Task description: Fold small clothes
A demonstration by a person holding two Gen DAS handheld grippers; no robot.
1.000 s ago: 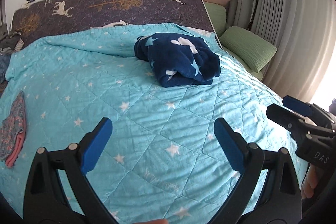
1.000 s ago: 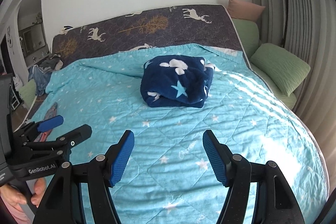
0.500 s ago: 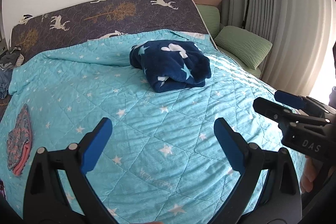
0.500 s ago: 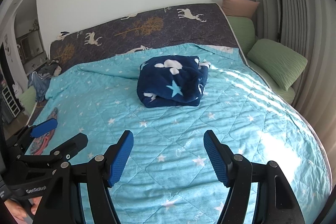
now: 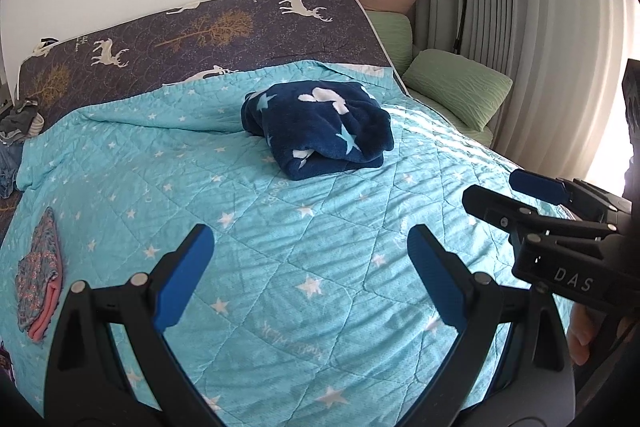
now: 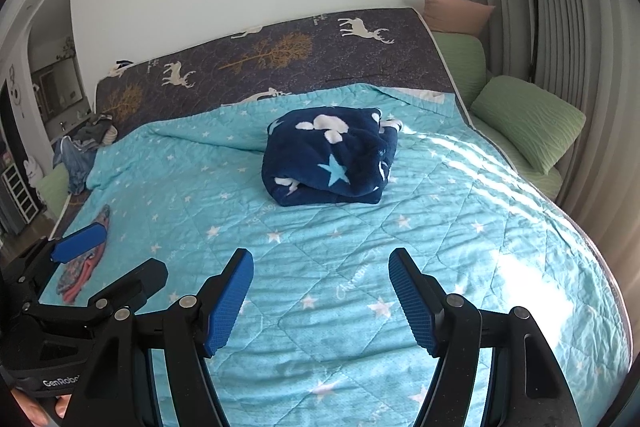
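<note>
My left gripper (image 5: pixel 308 275) and right gripper (image 6: pixel 322 301) gape wide, empty; the folded floral garment (image 5: pixel 38 291) sits near the quilt (image 5: pixel 320 267) edge, and I could nudge it off

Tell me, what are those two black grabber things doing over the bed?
A person holds a grabber in each hand for folding small clothes. Right now the left gripper and the right gripper are both open and empty, hovering above the turquoise star quilt. A small folded pile of patterned clothes lies at the left edge of the bed, and a navy star blanket sits bundled in the middle. Nothing is being gripped.
</note>
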